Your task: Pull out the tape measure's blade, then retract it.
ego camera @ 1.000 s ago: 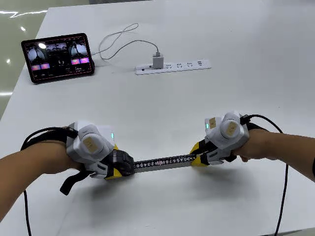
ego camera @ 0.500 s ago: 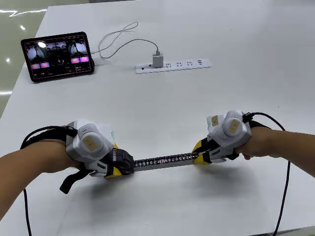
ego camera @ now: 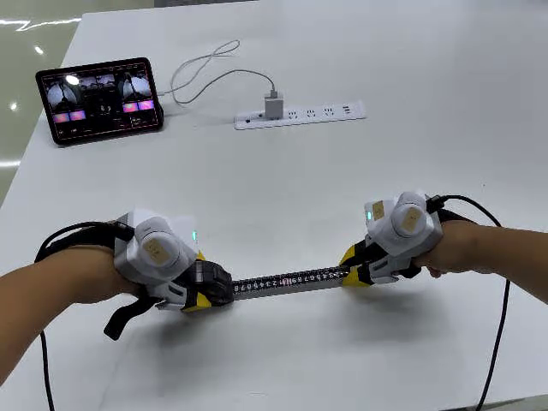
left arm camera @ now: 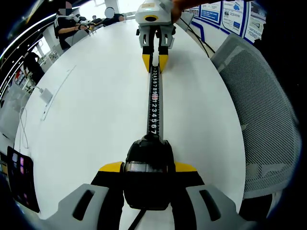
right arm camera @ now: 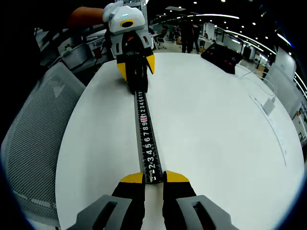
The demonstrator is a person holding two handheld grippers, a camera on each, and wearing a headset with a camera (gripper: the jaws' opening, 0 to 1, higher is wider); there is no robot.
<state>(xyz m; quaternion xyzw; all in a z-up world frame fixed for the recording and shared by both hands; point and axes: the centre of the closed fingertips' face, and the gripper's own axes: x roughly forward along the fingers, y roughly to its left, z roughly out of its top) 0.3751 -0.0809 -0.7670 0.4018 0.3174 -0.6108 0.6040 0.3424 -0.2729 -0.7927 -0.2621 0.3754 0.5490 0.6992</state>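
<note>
We have the white table (ego camera: 360,60) under everything, and we place the rest from the tape measure's case (left arm camera: 148,155). The left gripper (ego camera: 208,283) is clamped around that case — one jaw on each side. The right gripper (right arm camera: 154,178), well to the case's right, pinches the tip of the blade (right arm camera: 146,139). That blade runs straight out of the case to it — numbers up.
</note>
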